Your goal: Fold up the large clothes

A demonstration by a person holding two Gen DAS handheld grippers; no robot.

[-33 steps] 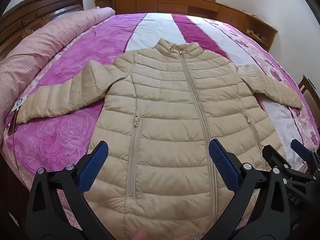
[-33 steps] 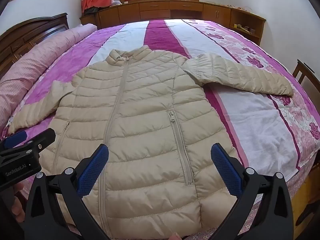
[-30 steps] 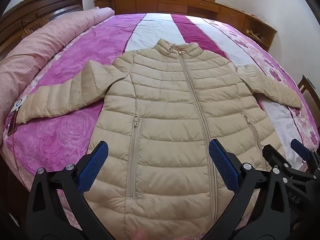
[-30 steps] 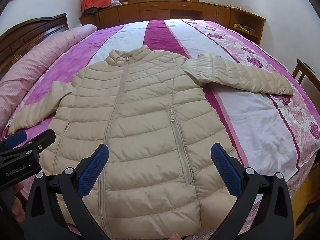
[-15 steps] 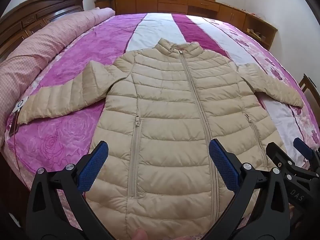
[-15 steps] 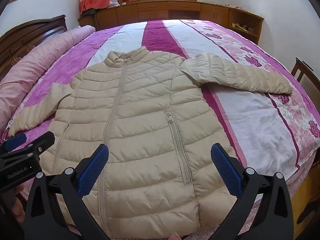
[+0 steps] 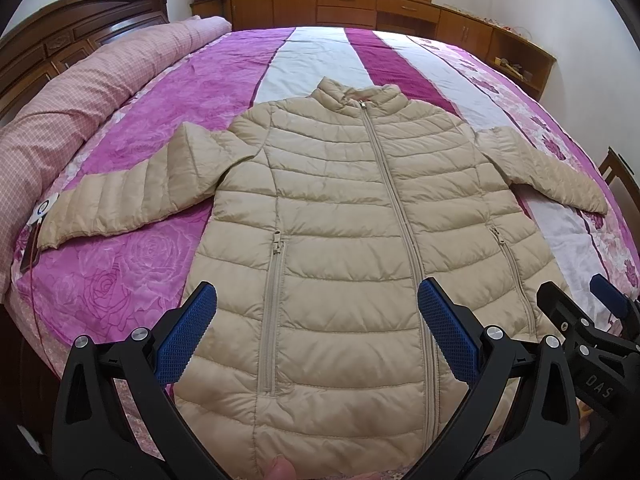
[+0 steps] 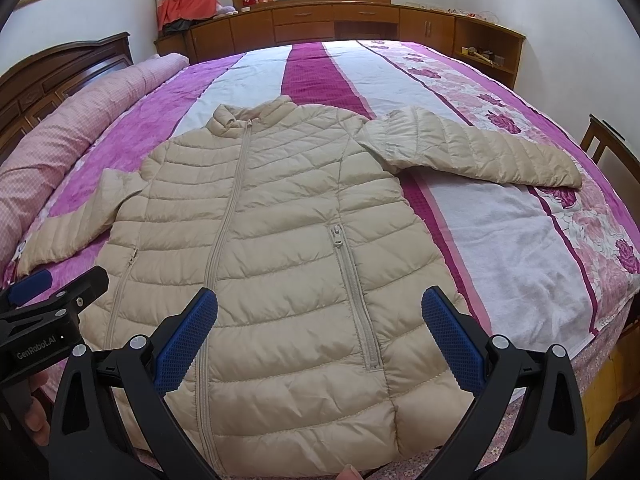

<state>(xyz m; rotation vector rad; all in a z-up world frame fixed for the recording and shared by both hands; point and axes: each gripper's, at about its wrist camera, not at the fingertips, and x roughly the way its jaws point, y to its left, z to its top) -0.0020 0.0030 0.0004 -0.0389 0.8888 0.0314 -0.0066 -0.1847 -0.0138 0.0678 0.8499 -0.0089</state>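
Note:
A beige quilted puffer jacket (image 7: 340,216) (image 8: 272,240) lies flat and zipped on the bed, front up, collar away from me, both sleeves spread out sideways. My left gripper (image 7: 316,320) hovers open above the hem, left of the centre zip, with nothing between its blue pads. The right gripper (image 8: 320,324) is also open, above the hem around the right pocket zip (image 8: 352,284). Each gripper shows at the edge of the other's view: the right gripper (image 7: 584,312), the left gripper (image 8: 48,288). Neither touches the jacket.
The bed (image 7: 120,280) has a pink, purple and white striped floral cover. A rolled pink quilt (image 7: 80,92) lies along the left by a dark wooden headboard (image 7: 80,28). Wooden cabinets (image 8: 340,20) stand under the window. A wooden chair (image 8: 608,148) is at the right.
Both views have pulled back and tilted up slightly, showing more of the room. The jacket has not moved and both grippers remain open.

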